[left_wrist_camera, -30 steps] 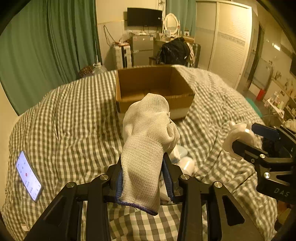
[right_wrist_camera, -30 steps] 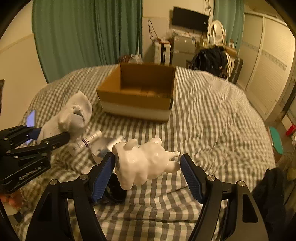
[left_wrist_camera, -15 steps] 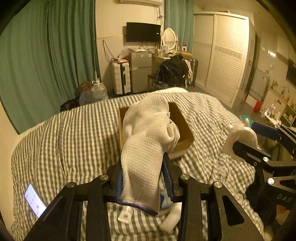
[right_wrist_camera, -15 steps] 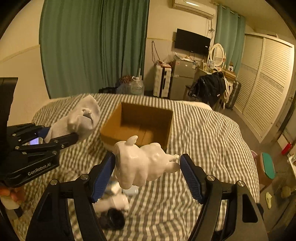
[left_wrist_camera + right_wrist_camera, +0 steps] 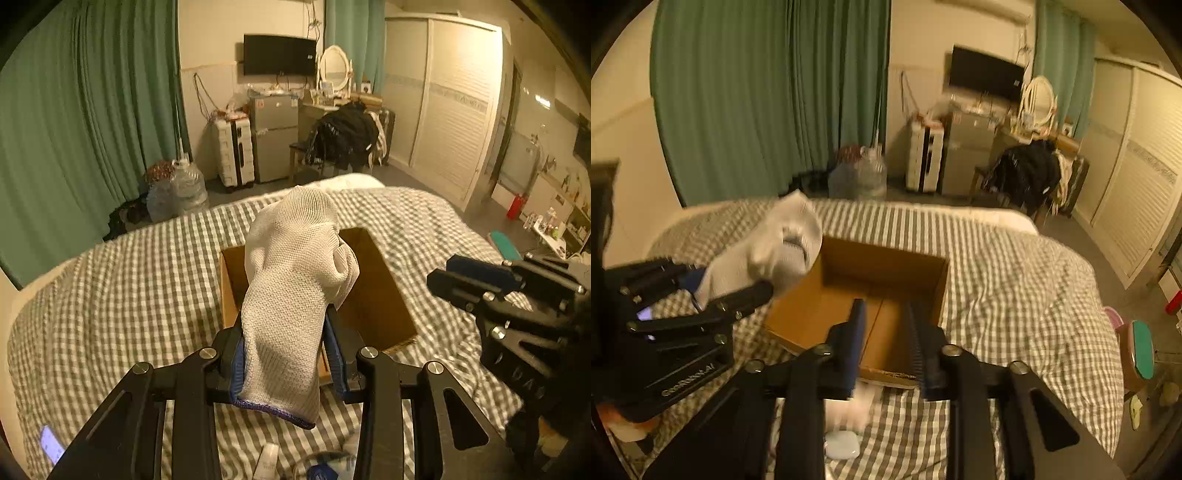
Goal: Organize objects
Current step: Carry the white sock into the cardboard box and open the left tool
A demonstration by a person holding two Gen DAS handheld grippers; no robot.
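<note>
My left gripper [image 5: 286, 354] is shut on a white knit sock [image 5: 295, 280] and holds it upright above the near left edge of an open cardboard box [image 5: 373, 306] on the checked bed. The sock [image 5: 783, 247] and box [image 5: 879, 288] also show in the right wrist view. My right gripper [image 5: 886, 339] holds nothing; its jaws stand a narrow gap apart, above the box's near edge. A blurred white toy [image 5: 851, 406] lies below it on the bed, short of the box. The right gripper also shows in the left wrist view [image 5: 476, 277].
The grey checked bedcover [image 5: 129, 295] spans the bed. A phone [image 5: 51, 448] lies at its near left. Small bottles [image 5: 267, 459] and a white container [image 5: 842, 445] lie on the cover below the grippers. Green curtains, a fridge and a wardrobe stand beyond.
Both grippers rose and moved forward over the box. The white toy left my right gripper and dropped to the bed; the right jaws have closed in to a narrow gap. The left still holds the sock.
</note>
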